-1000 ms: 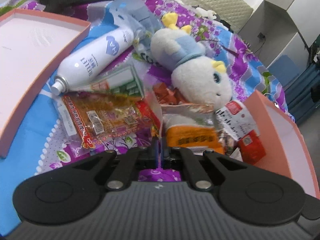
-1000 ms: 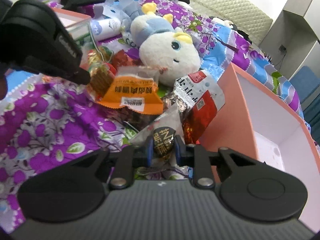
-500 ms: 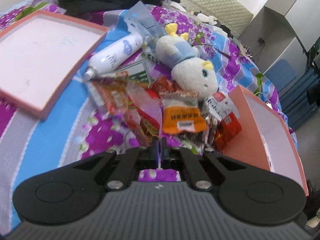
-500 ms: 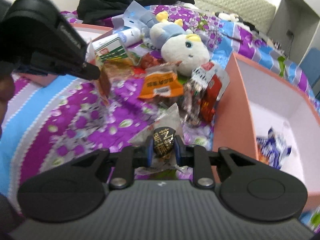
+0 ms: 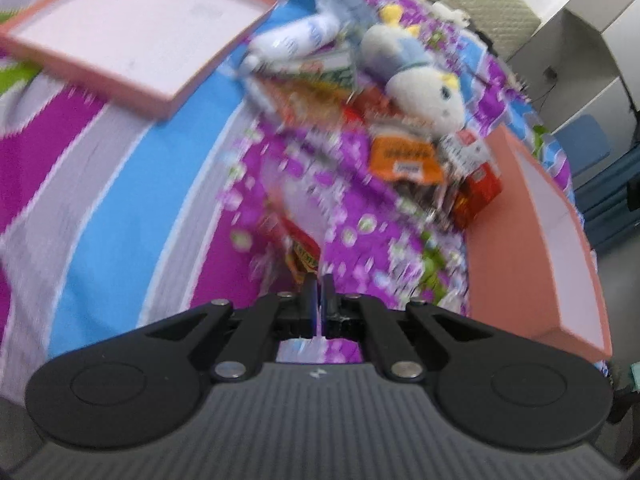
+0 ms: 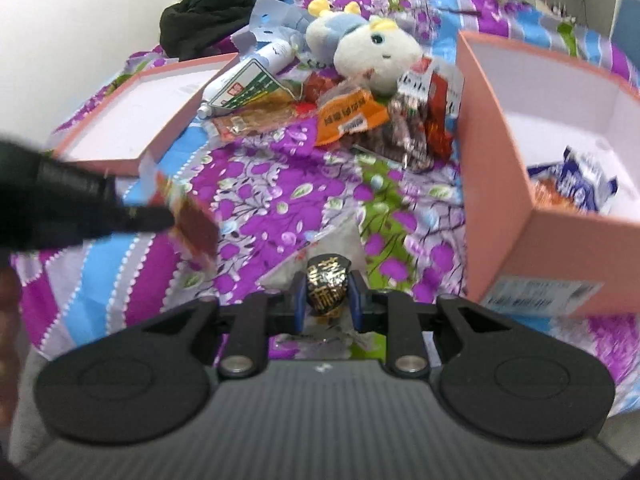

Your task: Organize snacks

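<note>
Two grippers, each carrying a snack above the bed. Right gripper (image 6: 328,300): jaws clamped on a dark wrapped candy (image 6: 326,289). Left gripper (image 5: 319,292): jaws together on a red packet (image 5: 301,249). Next, likely: drop both into the pink box (image 6: 496,184), clearing its near wall. Remaining snack pile (image 6: 372,120) sits beside a plush toy (image 6: 372,50).

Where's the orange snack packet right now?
In the right wrist view, the orange snack packet lies mid-pile, just below the white plush toy, left of the deep pink box.

Both wrist cams look steeply down, sharing plush toy (image 5: 416,80) & snacks.
</note>
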Demonstrator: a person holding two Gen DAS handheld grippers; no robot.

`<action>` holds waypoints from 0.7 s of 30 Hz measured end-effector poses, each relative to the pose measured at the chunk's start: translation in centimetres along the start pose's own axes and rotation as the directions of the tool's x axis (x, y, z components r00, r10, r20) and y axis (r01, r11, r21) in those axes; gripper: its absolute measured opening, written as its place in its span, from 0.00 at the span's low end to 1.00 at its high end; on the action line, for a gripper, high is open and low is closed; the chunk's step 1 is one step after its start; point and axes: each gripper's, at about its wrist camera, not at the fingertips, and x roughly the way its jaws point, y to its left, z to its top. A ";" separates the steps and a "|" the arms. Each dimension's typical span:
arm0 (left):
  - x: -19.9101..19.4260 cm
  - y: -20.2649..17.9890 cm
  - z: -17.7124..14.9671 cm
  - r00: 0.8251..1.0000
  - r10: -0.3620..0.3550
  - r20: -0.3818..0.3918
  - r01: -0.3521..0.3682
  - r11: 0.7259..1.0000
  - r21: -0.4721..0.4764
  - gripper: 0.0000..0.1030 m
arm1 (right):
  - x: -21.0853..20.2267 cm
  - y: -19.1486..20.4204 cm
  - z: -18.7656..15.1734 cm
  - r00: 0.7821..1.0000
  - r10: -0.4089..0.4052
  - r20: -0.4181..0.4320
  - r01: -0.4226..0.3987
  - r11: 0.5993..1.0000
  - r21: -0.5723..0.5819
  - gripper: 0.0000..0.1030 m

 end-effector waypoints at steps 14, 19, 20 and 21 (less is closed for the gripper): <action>-0.2 2.5 -2.4 0.989 0.080 -0.127 -0.072 0.996 0.060 0.27 | 0.1 -0.9 -1.2 0.998 0.060 -0.006 -0.060 0.998 0.031 0.30; -1.3 2.0 -2.1 0.987 0.114 -0.113 -0.093 0.980 0.177 0.67 | -0.2 -1.0 -1.2 0.997 0.081 0.000 -0.081 0.997 -0.005 0.60; -1.6 1.8 -2.1 0.987 0.120 -0.105 -0.095 0.973 0.212 0.68 | -0.3 -0.9 -1.3 0.996 0.090 0.001 -0.090 0.996 -0.020 0.65; -1.9 1.3 -2.0 0.988 0.120 -0.095 -0.092 0.962 0.258 0.70 | -0.3 -0.8 -1.3 0.996 0.094 0.001 -0.094 0.995 -0.038 0.66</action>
